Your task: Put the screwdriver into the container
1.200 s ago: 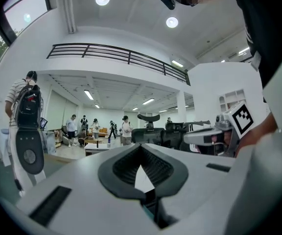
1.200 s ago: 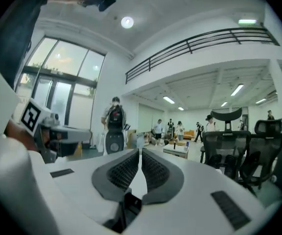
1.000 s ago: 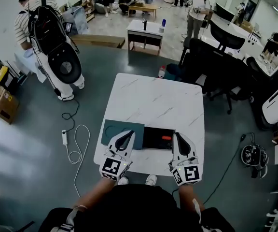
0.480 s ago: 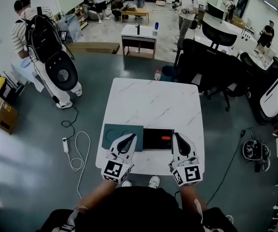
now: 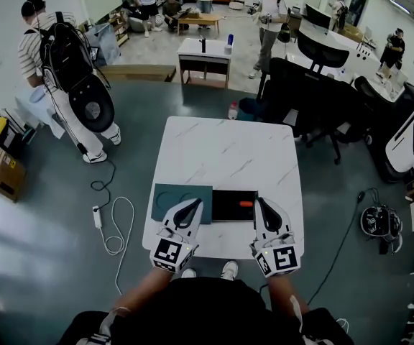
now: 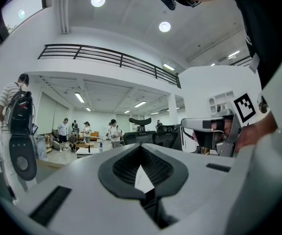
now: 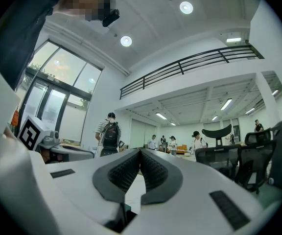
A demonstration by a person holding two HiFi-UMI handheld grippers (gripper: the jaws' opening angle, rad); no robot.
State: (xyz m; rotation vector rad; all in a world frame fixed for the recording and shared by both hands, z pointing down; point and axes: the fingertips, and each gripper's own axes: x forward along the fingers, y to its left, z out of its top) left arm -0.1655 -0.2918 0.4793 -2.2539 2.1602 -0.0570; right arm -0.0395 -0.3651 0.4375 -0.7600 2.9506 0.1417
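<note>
In the head view a black open container [image 5: 230,207] lies on the white marble table [image 5: 225,157] near its front edge. An orange-handled screwdriver [image 5: 246,204] rests inside it at the right end. My left gripper [image 5: 191,204] hovers over the container's left end and my right gripper [image 5: 261,204] is just right of the screwdriver. Both are shut with nothing in them. The left gripper view shows its jaws [image 6: 141,147] pressed together, pointing out into the room. The right gripper [image 7: 141,152] looks the same in its own view.
A teal flat panel [image 5: 171,196] lies against the container's left side. Black office chairs [image 5: 315,99] stand right of the table. A white cable and power strip [image 5: 98,208] lie on the floor at left. A person with a backpack [image 5: 63,56] stands far left.
Both grippers stay almost where they were, and the screwdriver has not moved. The head view shifted slightly and people at the back walked on.
</note>
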